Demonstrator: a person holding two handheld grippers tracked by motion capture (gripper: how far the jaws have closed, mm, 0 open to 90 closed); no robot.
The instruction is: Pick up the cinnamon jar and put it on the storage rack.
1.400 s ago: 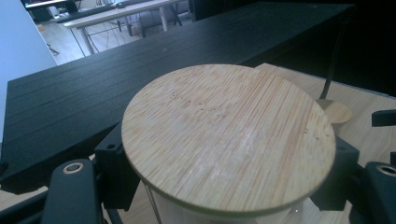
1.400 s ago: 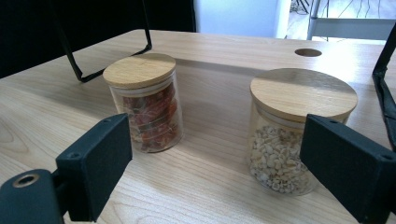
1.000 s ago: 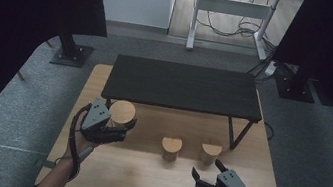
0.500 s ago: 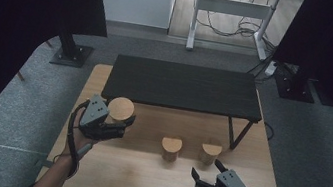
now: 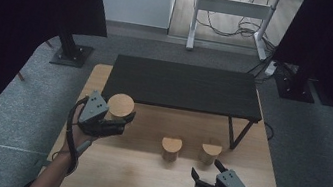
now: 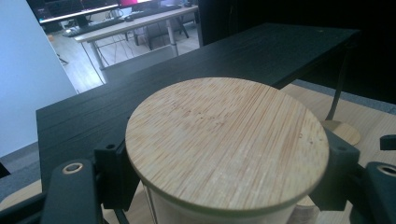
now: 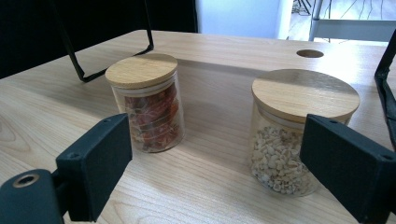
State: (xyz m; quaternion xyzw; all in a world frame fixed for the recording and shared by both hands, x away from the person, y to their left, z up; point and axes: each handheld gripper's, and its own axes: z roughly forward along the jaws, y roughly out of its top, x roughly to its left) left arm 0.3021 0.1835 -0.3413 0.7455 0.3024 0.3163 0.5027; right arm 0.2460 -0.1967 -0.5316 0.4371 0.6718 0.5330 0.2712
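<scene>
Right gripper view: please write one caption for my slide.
Open right gripper faces two lidded glass jars on the wooden table.

A recording lab or studio room, I would say, not a home.

From the high view I see a light wooden table on grey carpet, with black curtains on both sides held by heavy stands. Behind there is a height-adjustable desk with many loose cables on the floor, and the left gripper view shows a monitor there.
</scene>
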